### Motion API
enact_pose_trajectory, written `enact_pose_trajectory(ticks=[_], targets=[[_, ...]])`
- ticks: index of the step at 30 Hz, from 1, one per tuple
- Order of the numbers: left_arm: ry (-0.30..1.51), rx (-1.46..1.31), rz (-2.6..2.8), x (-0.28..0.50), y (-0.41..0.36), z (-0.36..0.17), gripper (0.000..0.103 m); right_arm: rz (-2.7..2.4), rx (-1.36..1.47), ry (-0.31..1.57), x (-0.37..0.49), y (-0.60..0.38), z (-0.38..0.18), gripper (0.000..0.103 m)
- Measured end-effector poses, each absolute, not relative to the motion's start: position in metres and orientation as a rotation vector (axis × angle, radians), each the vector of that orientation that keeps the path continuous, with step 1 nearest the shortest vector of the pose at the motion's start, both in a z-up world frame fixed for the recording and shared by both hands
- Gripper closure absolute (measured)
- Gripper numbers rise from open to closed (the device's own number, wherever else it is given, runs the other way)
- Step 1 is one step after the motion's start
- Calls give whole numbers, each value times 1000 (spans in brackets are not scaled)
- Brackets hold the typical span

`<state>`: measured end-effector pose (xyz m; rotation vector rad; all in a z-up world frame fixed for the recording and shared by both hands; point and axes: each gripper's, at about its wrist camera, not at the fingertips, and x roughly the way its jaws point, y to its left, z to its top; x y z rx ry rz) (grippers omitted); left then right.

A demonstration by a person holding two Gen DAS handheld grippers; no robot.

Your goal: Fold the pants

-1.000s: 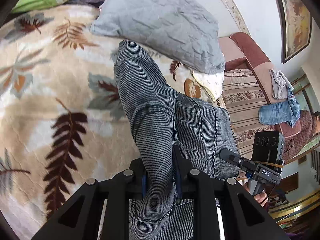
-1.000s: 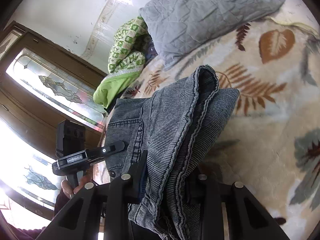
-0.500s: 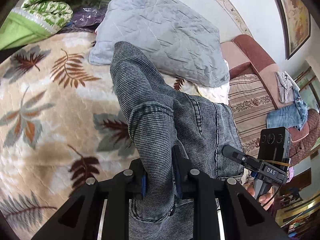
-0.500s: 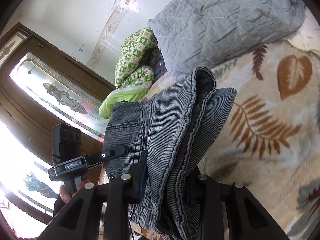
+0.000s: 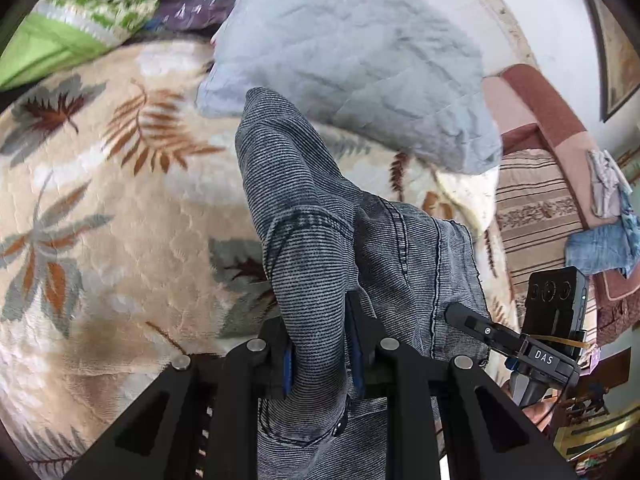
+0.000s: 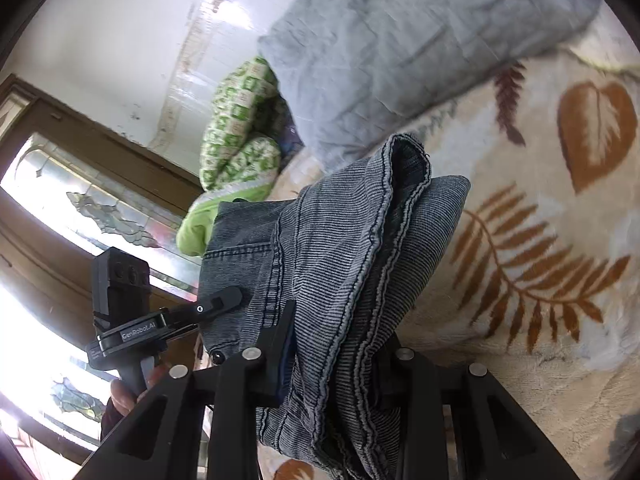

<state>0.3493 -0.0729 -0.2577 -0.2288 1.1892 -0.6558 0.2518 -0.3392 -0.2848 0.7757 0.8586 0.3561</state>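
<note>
The pants are dark grey ribbed denim, folded into a thick bundle and held up above the bed. My left gripper is shut on one side of the bundle; fabric fills the gap between its fingers. My right gripper is shut on the other side of the pants, where stacked hems and seams show. Each view shows the other gripper beside the bundle: the right one in the left wrist view, the left one in the right wrist view.
The bed has a beige leaf-print blanket. A grey quilted pillow lies just beyond the pants. A green patterned quilt is bunched by a stained-glass window. A striped sofa with clothes stands to the right.
Both grippers carry the pants bundle together over the bed towards the grey pillow, then a little back. Their hold on the fabric is unchanged.
</note>
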Motion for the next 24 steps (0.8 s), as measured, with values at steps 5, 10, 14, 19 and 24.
enact_pose_trajectory(ticks=[5, 10, 14, 19, 24], targets=[[1234, -227, -605, 352, -70, -292, 81, 313, 793, 931, 259, -338, -320, 72], [1254, -234, -557, 360, -67, -303, 75, 279, 825, 951, 263, -347, -341, 72], [1240, -172, -473, 360, -72, -307, 58, 266, 822, 958, 265, -348, -348, 71], [1155, -87, -332, 341, -65, -282, 46, 197, 733, 957, 260, -340, -331, 49], [952, -30, -175, 299, -44, -226, 31, 93, 550, 902, 234, -326, -290, 36]])
